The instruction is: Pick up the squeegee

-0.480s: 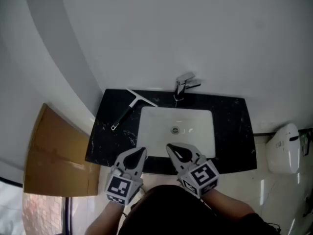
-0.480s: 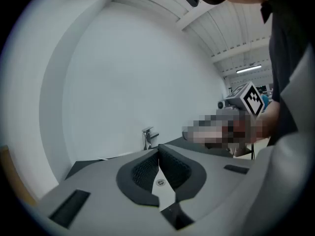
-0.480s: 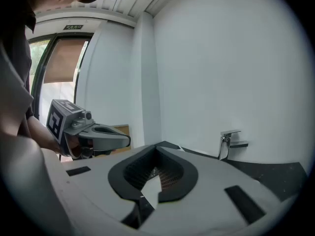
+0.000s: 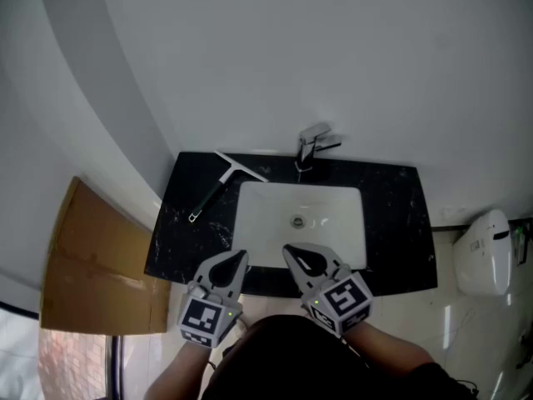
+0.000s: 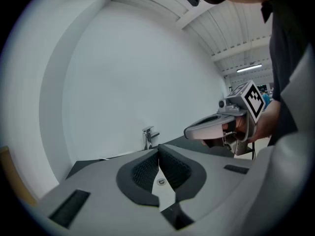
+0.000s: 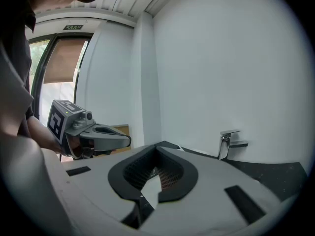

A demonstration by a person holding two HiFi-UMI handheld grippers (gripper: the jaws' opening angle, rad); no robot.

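Note:
The squeegee (image 4: 221,182) lies on the black counter (image 4: 391,223) at the back left of the sink, its white blade by the wall and its dark handle running toward the front left. My left gripper (image 4: 240,258) hovers over the counter's front edge, well short of the squeegee, jaws shut with nothing between them (image 5: 158,151). My right gripper (image 4: 290,252) hangs beside it over the basin's front rim, also shut and empty (image 6: 156,151). Each gripper shows in the other's view: the right gripper (image 5: 189,131) and the left gripper (image 6: 127,140).
A white basin (image 4: 301,215) with a drain is set in the counter, with a chrome tap (image 4: 313,146) behind it. A brown cardboard panel (image 4: 92,265) stands to the counter's left. A white toilet (image 4: 483,252) sits at the right. White wall rises behind.

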